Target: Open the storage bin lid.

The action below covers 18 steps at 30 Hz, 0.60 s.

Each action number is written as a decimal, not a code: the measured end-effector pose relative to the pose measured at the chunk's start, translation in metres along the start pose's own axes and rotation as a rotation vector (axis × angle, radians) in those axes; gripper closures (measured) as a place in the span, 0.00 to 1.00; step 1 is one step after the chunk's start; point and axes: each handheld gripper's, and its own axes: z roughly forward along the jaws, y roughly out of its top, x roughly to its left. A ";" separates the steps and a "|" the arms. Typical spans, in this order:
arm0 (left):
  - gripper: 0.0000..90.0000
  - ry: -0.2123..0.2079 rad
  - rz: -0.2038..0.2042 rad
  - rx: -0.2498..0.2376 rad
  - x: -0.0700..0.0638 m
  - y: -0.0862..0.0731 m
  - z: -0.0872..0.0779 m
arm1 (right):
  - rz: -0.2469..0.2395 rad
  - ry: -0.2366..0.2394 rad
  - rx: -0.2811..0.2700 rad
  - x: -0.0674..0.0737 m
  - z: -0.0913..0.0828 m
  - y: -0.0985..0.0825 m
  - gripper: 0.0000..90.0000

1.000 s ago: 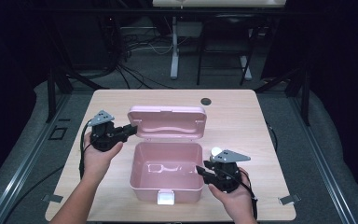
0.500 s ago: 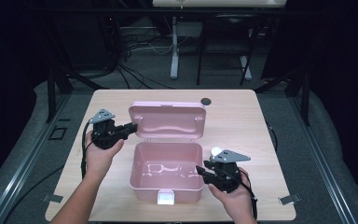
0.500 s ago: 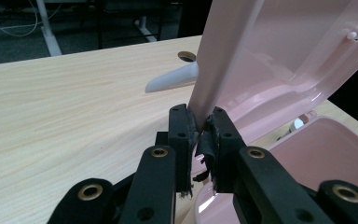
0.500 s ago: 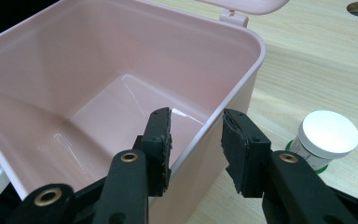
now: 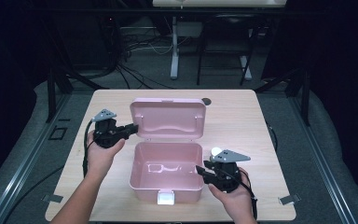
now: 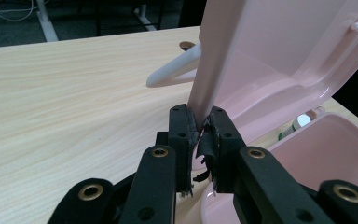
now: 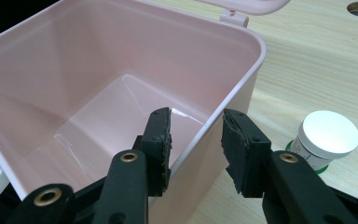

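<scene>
The pink box (image 5: 166, 170) sits open at the table's (image 5: 261, 121) centre, its lid (image 5: 168, 119) standing up at twelve o'clock from the tub. The left gripper (image 5: 133, 127), at about ten o'clock from the tub, has its jaws clamped on the lid's left edge. The right gripper (image 5: 199, 170), at four o'clock, straddles the tub's right wall with its jaws apart; whether either pad touches the wall is hard to tell. A small white-capped jar (image 7: 325, 137) stands just beside that gripper, at three o'clock from the tub.
</scene>
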 end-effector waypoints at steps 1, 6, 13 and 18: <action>0.91 0.003 -0.004 0.002 0.000 -0.001 0.001 | 0.000 0.000 0.000 0.000 0.000 0.000 0.70; 0.92 0.009 -0.013 0.000 0.002 -0.002 0.004 | 0.001 0.000 -0.001 0.000 0.000 0.000 0.70; 0.93 0.019 -0.026 0.005 0.003 -0.001 0.007 | 0.000 0.000 0.000 0.000 0.000 0.000 0.70; 0.93 0.025 -0.047 0.014 0.003 0.000 0.009 | 0.004 0.002 0.001 0.000 0.000 0.000 0.70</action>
